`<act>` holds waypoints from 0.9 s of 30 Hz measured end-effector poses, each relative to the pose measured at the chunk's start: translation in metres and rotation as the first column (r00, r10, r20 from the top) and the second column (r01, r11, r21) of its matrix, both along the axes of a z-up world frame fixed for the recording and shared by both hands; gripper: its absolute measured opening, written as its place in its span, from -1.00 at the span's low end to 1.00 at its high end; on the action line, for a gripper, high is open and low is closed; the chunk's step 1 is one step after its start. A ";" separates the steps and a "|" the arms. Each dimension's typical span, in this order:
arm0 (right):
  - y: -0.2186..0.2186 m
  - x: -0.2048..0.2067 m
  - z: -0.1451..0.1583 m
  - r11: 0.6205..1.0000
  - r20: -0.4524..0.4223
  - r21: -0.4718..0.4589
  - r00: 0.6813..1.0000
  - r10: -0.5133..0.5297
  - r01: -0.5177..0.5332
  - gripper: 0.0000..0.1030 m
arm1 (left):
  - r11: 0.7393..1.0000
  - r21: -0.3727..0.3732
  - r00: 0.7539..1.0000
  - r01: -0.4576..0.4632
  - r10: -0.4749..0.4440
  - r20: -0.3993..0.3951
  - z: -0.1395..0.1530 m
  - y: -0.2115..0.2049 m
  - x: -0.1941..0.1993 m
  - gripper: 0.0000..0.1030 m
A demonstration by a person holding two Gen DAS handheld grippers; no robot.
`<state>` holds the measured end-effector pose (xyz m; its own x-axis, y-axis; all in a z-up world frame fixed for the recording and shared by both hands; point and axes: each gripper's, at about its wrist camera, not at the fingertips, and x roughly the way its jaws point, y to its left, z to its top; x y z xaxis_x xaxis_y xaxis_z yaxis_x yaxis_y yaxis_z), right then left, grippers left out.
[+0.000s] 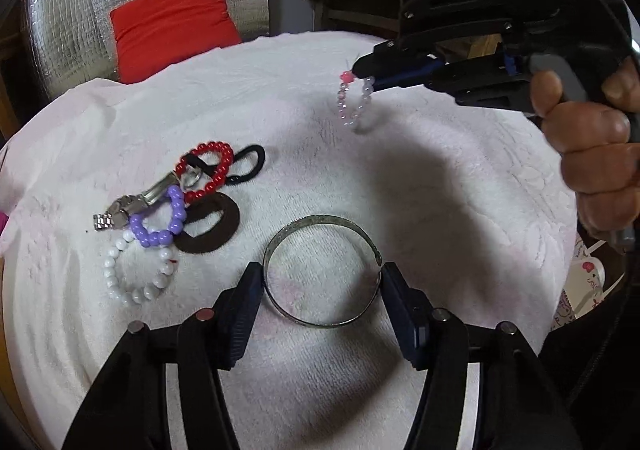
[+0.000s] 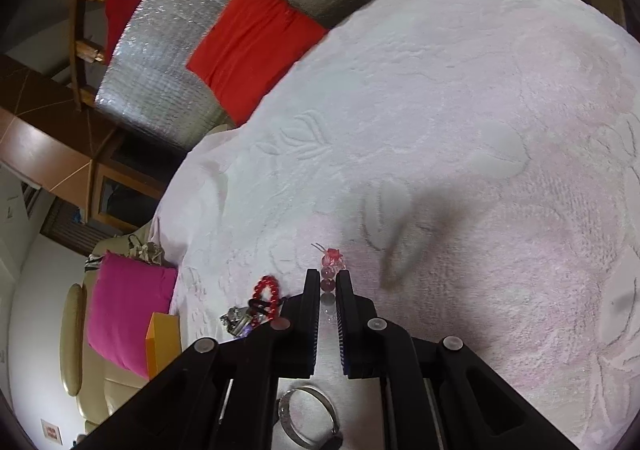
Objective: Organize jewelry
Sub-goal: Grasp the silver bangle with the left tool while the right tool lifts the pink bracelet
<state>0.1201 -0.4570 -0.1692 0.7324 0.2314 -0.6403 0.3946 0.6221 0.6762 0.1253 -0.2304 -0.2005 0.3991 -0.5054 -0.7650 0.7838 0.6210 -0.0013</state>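
The jewelry lies on a white towel (image 1: 440,209) that covers the worktop. My left gripper (image 1: 322,282) has its jaws apart, one on each side of a silver bangle (image 1: 320,270) that lies flat on the towel. The jaws are right beside its rim, but I cannot tell if they press on it. My right gripper (image 1: 362,69) has its jaws clamped on a clear bead bracelet (image 1: 354,101) with a pink bead on top. The bracelet hangs down from the jaws, above the towel. My right hand (image 1: 592,153) squeezes the handle. To the left of the bangle sits a little pile: a red bead bracelet (image 1: 208,169), a purple bead bracelet (image 1: 160,221), a white bead bracelet (image 1: 136,274), a brown hair band (image 1: 208,230), a black hair band (image 1: 248,165) and a silver watch (image 1: 136,205). They touch and overlap each other
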 end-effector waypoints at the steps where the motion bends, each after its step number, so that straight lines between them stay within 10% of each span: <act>1: 0.003 0.001 0.003 1.000 0.013 -0.007 1.000 0.009 -0.009 -0.82 | 1.000 -0.011 1.000 -0.002 0.002 0.006 0.004 0.004 -0.001 0.19; 7: 0.037 0.007 0.025 0.984 0.054 -0.166 0.996 0.069 -0.059 -0.82 | 0.998 -0.057 0.994 -0.028 0.034 0.099 0.034 0.035 -0.015 0.19; 14: 0.109 0.011 0.058 0.880 0.074 -0.463 0.985 0.158 -0.106 -0.82 | 0.983 -0.091 0.970 -0.161 0.175 0.168 0.055 0.080 0.001 0.19; 27: 0.211 0.015 0.090 0.729 0.071 -0.670 0.966 0.250 -0.140 -0.82 | 0.904 -0.154 0.878 -0.399 0.425 0.221 0.076 0.162 0.025 0.19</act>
<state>0.1355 -0.2464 -0.0789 0.8155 -0.0558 -0.5760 0.1456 0.9831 0.1109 0.1508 -0.0684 -0.1241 0.7550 -0.3233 -0.5705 0.4404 0.8946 0.0759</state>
